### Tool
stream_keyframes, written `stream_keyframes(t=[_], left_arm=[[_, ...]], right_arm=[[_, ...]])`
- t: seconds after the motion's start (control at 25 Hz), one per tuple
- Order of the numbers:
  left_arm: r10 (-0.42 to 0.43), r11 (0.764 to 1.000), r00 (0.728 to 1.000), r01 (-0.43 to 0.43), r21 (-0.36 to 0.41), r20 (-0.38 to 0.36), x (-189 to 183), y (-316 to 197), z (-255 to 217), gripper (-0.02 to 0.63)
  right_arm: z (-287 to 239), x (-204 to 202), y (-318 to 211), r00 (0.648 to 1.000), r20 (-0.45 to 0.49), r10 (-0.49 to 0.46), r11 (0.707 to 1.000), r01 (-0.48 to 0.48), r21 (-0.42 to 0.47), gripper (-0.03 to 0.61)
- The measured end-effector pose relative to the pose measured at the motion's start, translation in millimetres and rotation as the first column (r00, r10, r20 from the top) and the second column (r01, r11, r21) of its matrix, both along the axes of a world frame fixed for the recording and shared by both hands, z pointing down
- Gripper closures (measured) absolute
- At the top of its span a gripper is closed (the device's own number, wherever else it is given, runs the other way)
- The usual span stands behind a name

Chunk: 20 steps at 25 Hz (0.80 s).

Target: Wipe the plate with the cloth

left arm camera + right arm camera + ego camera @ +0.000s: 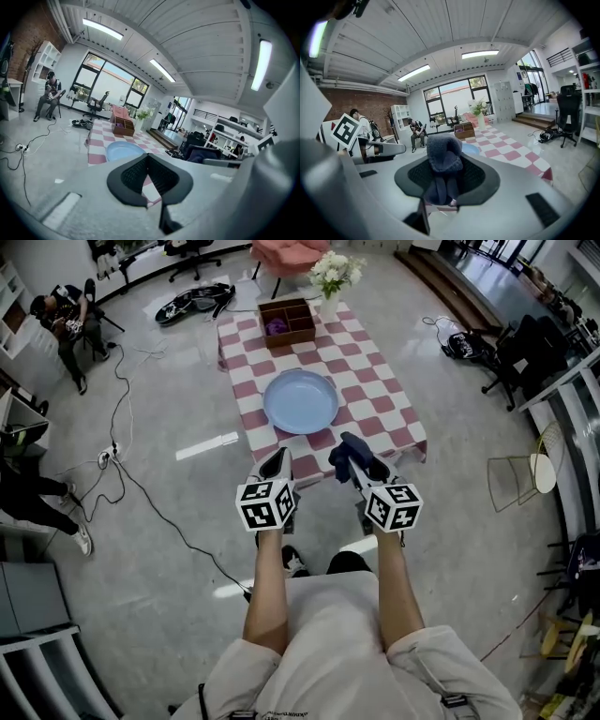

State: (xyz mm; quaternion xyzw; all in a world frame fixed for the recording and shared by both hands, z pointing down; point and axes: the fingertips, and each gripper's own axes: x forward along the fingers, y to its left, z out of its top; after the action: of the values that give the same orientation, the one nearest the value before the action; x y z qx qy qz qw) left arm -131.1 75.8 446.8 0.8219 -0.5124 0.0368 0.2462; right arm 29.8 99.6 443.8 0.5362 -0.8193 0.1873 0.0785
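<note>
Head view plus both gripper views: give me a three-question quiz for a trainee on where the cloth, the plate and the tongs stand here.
1. True or false: the cloth lies on the plate.
2. What is between the left tongs? A the cloth; B nothing, they are closed on themselves; C the plate's rim.
3. Fill the gap: the plate sits on the checked table, and the cloth is clamped in the ____ tongs.
Key: 1 false, the cloth is held apart from the plate; 2 B; 3 right, the right tongs.
</note>
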Motion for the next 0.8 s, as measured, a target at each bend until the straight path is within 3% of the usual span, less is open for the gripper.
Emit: stream_keyframes(t=[0.4, 0.8], left_arm=[[-0.034, 0.999, 0.999, 0.033, -0.041, -0.039, -53.5, -16.0, 17.0, 0.604], [-0.09, 0.995, 0.996, 0.089, -0.044, -0.009, -90.4, -50.2, 20.7, 0.604]], right_arm=[[4.5, -29.8, -34.9, 1.0, -0.021, -0.023, 1.0, 0.022, -0.016, 0.434], [5.2, -66.7, -96.2, 0.994, 0.015, -0.106, 0.994, 0.106, -0.009, 0.436]])
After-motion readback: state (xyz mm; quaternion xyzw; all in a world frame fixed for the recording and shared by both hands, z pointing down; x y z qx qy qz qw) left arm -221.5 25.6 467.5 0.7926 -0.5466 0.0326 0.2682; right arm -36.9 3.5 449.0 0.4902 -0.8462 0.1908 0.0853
